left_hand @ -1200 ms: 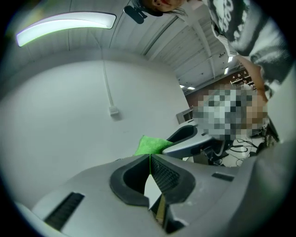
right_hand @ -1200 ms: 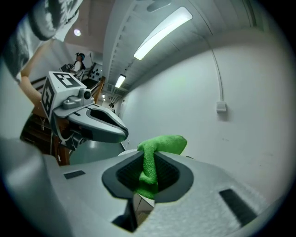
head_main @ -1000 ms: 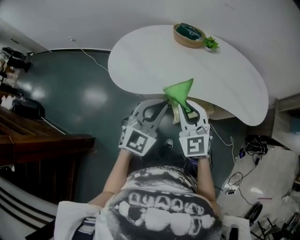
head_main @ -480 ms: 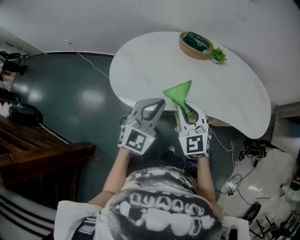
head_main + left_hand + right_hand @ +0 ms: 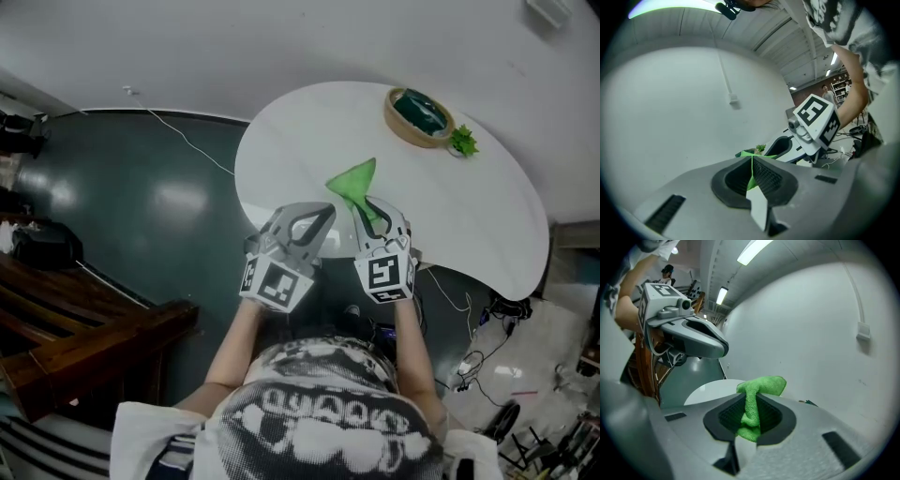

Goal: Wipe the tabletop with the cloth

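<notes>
Floor (image 5: 141,187): dark green, glossy, far left; thin cable (image 5: 187,141) across it.
Wooden furniture (image 5: 94,328): brown, lower left, on the floor.
Left gripper (image 5: 323,212): jaws together, nothing clamped; only a sliver of green seen through the slit between them. Just left of the right gripper, tips at the near edge of the tabletop.
Cloth (image 5: 354,178): green, bunched into a narrow fold between the right gripper's jaws, free end fanning out past the tips. Over the near part of the tabletop; contact with it not clear.
Right gripper (image 5: 366,202): jaws clamped on the cloth, pointing across the tabletop toward the wall.
Tabletop (image 5: 300,131): white, rounded, bare around the cloth.
Bowl (image 5: 412,139): tan rim, dark green contents, on the far right part of the tabletop, well apart from the cloth.
Plant (image 5: 462,142): small, green, just right of the bowl.
</notes>
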Available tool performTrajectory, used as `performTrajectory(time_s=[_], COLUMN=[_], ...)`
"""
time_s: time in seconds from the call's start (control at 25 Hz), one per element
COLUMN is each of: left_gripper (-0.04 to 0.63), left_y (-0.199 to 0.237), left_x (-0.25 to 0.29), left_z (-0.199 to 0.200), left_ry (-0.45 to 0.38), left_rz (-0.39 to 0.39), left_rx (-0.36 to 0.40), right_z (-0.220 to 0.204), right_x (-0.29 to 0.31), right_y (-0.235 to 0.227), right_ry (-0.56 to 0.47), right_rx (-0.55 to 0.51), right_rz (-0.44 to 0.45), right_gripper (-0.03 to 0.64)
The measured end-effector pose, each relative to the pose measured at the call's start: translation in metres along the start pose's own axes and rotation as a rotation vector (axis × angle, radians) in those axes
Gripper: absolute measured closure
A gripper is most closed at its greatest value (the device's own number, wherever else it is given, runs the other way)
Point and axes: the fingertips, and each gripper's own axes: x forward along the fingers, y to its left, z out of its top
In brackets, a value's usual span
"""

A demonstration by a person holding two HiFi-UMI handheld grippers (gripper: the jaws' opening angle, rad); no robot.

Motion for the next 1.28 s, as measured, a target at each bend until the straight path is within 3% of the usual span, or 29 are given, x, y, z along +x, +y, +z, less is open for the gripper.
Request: performTrajectory(time_s=[0.36, 0.8, 1.08, 1.28], left_gripper=[0.589, 0.589, 0.589, 0.589], left_y=[0.069, 0.131, 0.14, 0.138], left_x=[-0.012, -0.055, -0.081, -0.084], left_z=[-0.052, -0.114, -0.141, -0.148], left_ry=[0.04, 0.147, 0.199, 0.196], left_rz=[0.014, 0.119, 0.164, 0.153], left_rx=[0.006, -0.022, -0.065, -0.069], right_z=[0.008, 0.015, -0.003, -0.019], right_x=[0.114, 0.237, 0.277, 0.279], right_y=[0.009, 0.043, 0.071, 0.065], right_ry=[0.06, 0.109, 0.178, 0.215], right_rx=[-0.022, -0.014, -0.028, -0.018], right_rz=[0.046, 0.166, 0.229, 0.21], right_gripper=[0.563, 0.563, 0.563, 0.563])
